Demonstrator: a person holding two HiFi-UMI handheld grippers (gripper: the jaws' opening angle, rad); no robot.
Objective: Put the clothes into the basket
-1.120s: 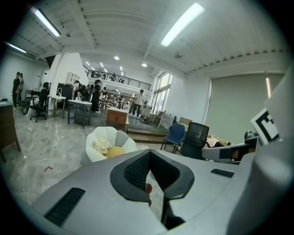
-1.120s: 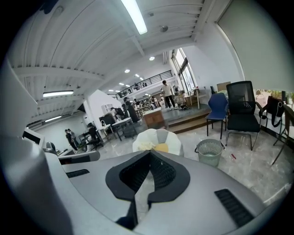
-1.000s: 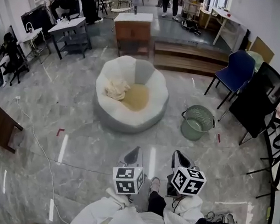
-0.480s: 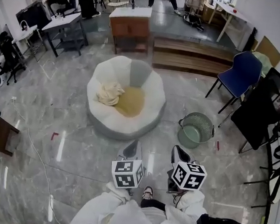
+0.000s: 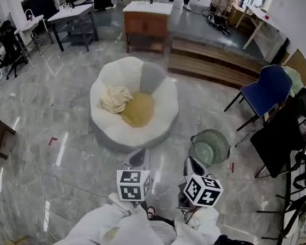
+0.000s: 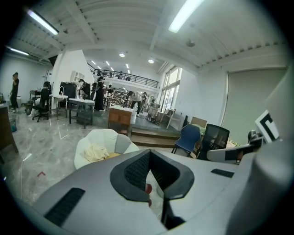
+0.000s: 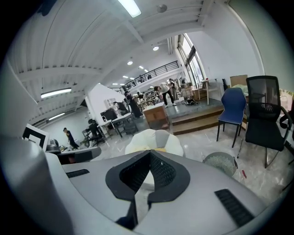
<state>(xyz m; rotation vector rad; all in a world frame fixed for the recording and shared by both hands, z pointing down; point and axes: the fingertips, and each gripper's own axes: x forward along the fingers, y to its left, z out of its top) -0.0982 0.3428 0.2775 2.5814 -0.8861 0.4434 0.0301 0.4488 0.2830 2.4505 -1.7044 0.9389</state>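
Barely begun, to judge by the layout. Nothing yet inside the round green wire-mesh basket (image 5: pixel 210 146) — looks empty from the head view, standing on the glossy grey stone floor (image 5: pixel 83 155) near the lower right flank of the big round white-and-grey beanbag seat (image 5: pixel 162 93). Lying in the hollow of that seat: a crumpled cream cloth (image 5: pixel 114 98) and, touching it on the right, a smooth mustard-yellow patch (image 5: pixel 139 110), garment or cushion lining, hard to say which. So everything left to do: reach the seat, lift the cream piece (and the yellow one, if clothing), carry across, drop into the basket.

Left claw (image 6: pixel 149 153): closed, dark ribbed pads meeting at the tips, gripping nothing and touching nothing. Ahead of it and to the left in its own view, the beanbag with the cream cloth, well apart.

Right claw (image 7: pixel 149 153): likewise fully closed, tips together, empty. Ahead to its right, the basket, near but untouched.

In the head view, both held side by side low in front of the white-sleeved arms (image 5: pixel 97 228), marker cubes uppermost, pointing toward the stretch of floor between seat and basket — short of both.
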